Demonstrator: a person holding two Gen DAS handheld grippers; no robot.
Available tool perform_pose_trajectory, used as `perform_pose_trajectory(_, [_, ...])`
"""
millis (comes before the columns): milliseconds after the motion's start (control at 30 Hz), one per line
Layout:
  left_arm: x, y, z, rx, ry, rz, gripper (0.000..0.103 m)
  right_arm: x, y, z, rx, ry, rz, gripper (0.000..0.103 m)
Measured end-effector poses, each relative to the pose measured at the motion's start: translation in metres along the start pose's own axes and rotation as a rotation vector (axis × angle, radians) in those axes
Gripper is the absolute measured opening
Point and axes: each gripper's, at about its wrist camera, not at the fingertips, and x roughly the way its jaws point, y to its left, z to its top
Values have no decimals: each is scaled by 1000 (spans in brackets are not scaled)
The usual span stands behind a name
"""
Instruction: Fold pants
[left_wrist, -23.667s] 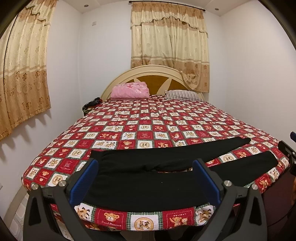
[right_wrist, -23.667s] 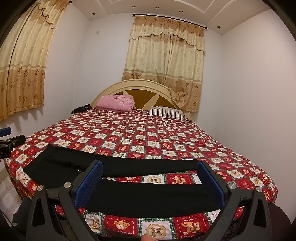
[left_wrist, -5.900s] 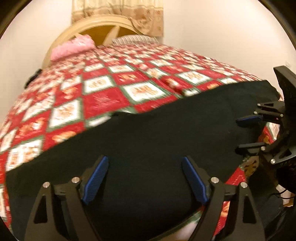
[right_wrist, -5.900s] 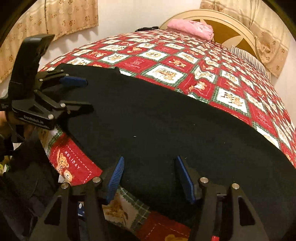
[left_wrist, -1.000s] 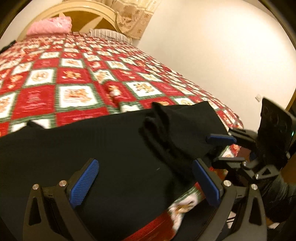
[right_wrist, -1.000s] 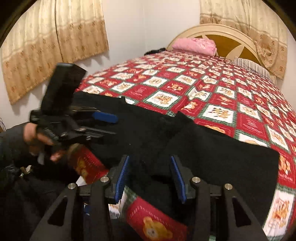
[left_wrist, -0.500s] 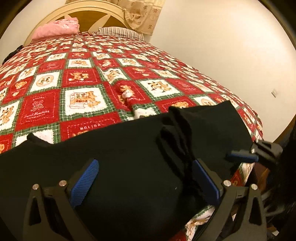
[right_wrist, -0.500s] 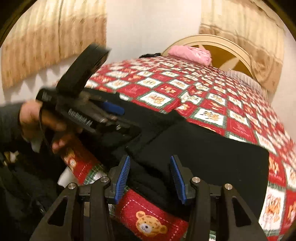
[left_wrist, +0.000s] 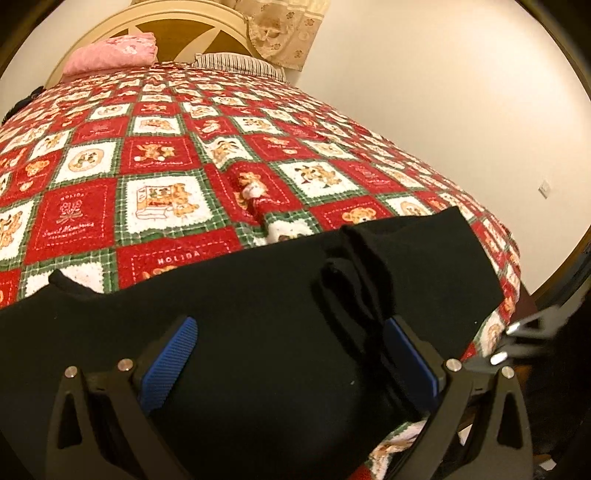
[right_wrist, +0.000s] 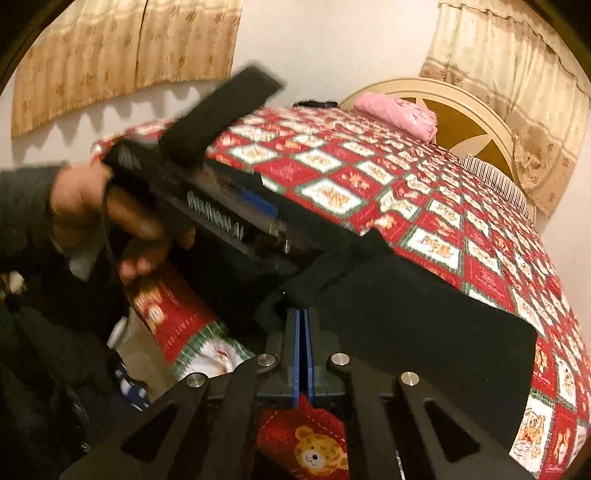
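Observation:
Black pants (left_wrist: 258, 295) lie along the near edge of the bed, with one end folded over on the right so its edge (left_wrist: 354, 273) makes a thick ridge. My left gripper (left_wrist: 291, 354) is open, low over the cloth, its blue pads on either side of a flat stretch of cloth. In the right wrist view the pants (right_wrist: 424, 317) spread to the right. My right gripper (right_wrist: 300, 347) is shut, its pads pinching the near edge of the black cloth. The left gripper (right_wrist: 221, 221) shows blurred just beyond it, held by a hand.
The bed has a red and white bear-pattern quilt (left_wrist: 155, 162). A pink pillow (left_wrist: 110, 55) and a striped pillow (left_wrist: 236, 66) lie at the headboard. A white wall (left_wrist: 443, 92) is right of the bed. Curtains (right_wrist: 110, 48) hang on the left wall.
My right gripper has closed onto the near edge of the pants. My left gripper has moved lower and closer over the cloth and stays open.

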Motion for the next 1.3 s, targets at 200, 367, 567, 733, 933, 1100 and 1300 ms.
perform_pose_trajectory(200, [-12, 0, 3, -94, -17, -135, 103, -5, 2, -8, -16, -8, 58, 3])
perform_pose_trajectory(367, [6, -16, 5, -90, 21, -187, 103, -28, -7, -19, 22, -90, 134, 17])
perform_pose_trajectory(567, [21, -31, 9, -92, 41, -182, 84, -38, -12, -29, 62, -166, 156, 39])
perform_pose_trajectory(733, [27, -39, 13, -69, 48, -148, 31, -38, -4, -27, 47, -195, 171, 39])
perform_pose_trajectory(933, [5, -35, 18, -75, 11, -192, 14, -35, 1, -29, 31, -199, 169, 42])
perform_pose_trajectory(1100, [-18, -20, 21, -77, -8, -180, 13, -35, -3, -30, 48, -207, 173, 49])
perform_pose_trajectory(1300, [9, 2, 4, -132, 63, -130, 13, -35, -6, -29, 58, -201, 131, 49])
